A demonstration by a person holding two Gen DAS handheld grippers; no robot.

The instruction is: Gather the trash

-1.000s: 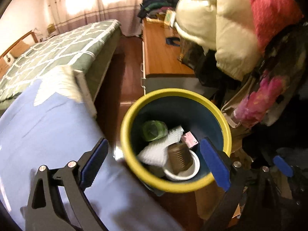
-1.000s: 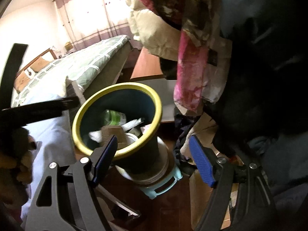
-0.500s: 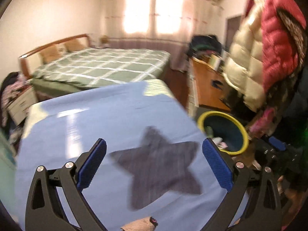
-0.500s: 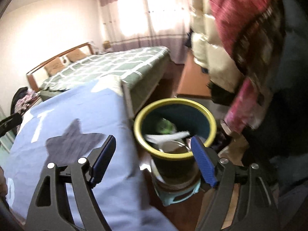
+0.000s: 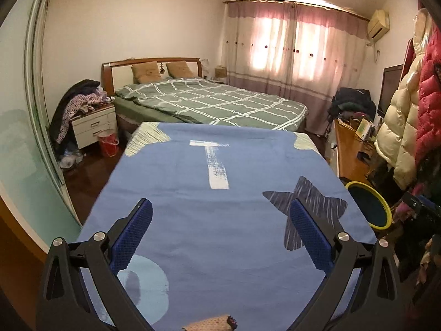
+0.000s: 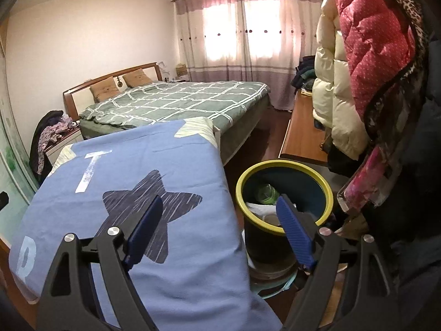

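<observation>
The dark blue round plastic trash bin with the yellow rim (image 6: 285, 193) sits on the floor right off the edge of the blue star-print bedsheet (image 6: 154, 220), and it's got stuff in it already: a green plastic bottle (image 6: 266, 193), some white paper (image 6: 259, 208) and what looks like a white cup, half hidden behind a fingertip. In the right wrist view the bin is at about 1 o'clock from the right gripper (image 6: 217, 231), just past its right blue pad, so that hand is clearly the nearer one. In the left wrist view the same bin (image 5: 369, 207) is way out at 3 o'clock from the left gripper (image 5: 220, 234), which points across the sheet toward the green checked bed (image 5: 209, 102). Both grippers are spread wide with nothing between the pads. No loose trash I can make out on the sheet, so I'd guess collecting is mostly done. Readable writing: just a big white "T" (image 5: 216, 165) and a pale "P" (image 6: 26, 253) printed on the sheet, no brand names.
</observation>
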